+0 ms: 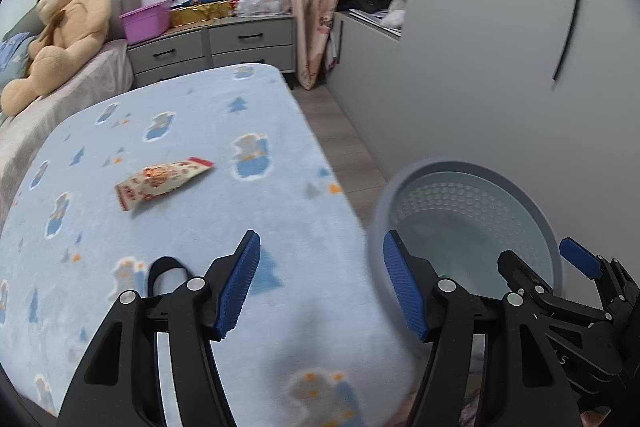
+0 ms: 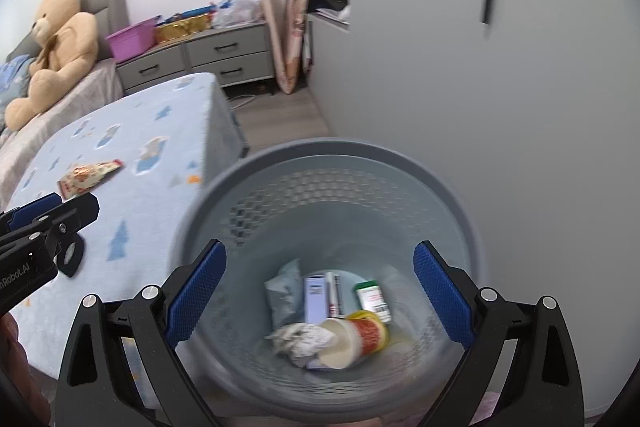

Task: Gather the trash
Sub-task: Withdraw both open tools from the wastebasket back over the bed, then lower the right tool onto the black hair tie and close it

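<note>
Left wrist view
- Left gripper [image 1: 322, 283]: jaws spread wide, nothing between them, above the near corner of the bed.
- Snack wrapper [image 1: 162, 183]: lies flat on the blue blanket [image 1: 180, 131], well ahead of the fingers.
- Bin [image 1: 472, 211]: grey, beside the bed on the floor.
- Right gripper [image 1: 560, 267]: over the bin's near rim.
- Teddy bear [image 1: 60, 23]: sits at the headboard.

Right wrist view
- Right gripper [image 2: 320, 291]: jaws wide apart, empty, above the bin [image 2: 332, 155].
- Bin contents: paper cup [image 2: 352, 339], crumpled paper [image 2: 300, 341], small cartons.
- Snack wrapper [image 2: 88, 177]: on the blanket, left of the bin.
- Left gripper [image 2: 52, 211]: at the left edge; its spread is not readable here.
</note>
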Tool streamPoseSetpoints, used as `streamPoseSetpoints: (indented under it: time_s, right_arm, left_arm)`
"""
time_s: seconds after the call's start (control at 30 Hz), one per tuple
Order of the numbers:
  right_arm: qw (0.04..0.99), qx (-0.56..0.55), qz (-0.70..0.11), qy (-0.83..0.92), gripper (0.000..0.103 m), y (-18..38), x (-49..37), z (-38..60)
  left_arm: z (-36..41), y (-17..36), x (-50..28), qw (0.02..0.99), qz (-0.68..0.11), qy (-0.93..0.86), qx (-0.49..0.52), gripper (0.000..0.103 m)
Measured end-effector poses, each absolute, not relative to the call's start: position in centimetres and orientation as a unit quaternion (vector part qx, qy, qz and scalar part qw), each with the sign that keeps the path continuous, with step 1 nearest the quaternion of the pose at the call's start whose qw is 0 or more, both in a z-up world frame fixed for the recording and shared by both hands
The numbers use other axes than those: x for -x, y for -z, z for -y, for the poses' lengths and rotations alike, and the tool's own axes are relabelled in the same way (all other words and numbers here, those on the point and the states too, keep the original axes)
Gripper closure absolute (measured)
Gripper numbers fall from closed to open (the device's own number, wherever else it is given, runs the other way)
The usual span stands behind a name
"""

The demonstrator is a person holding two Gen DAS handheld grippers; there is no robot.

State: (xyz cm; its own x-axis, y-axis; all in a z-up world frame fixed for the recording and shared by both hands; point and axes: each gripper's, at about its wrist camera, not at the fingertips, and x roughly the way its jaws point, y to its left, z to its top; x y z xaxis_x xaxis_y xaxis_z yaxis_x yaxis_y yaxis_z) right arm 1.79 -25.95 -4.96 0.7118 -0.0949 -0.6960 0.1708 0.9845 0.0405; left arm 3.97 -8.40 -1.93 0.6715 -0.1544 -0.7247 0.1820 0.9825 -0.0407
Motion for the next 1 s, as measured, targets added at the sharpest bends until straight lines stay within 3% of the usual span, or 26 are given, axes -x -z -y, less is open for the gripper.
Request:
streamPoseSetpoints:
  time_s: [1.0]
  right_arm:
    - [0.915,0.028,-0.395,-0.081,0.010,5.5,-5.3,7.4]
  left_arm:
    - [-11.3,3.9,-2.8,0.910,-0.411,-0.037,0.049,0.041]
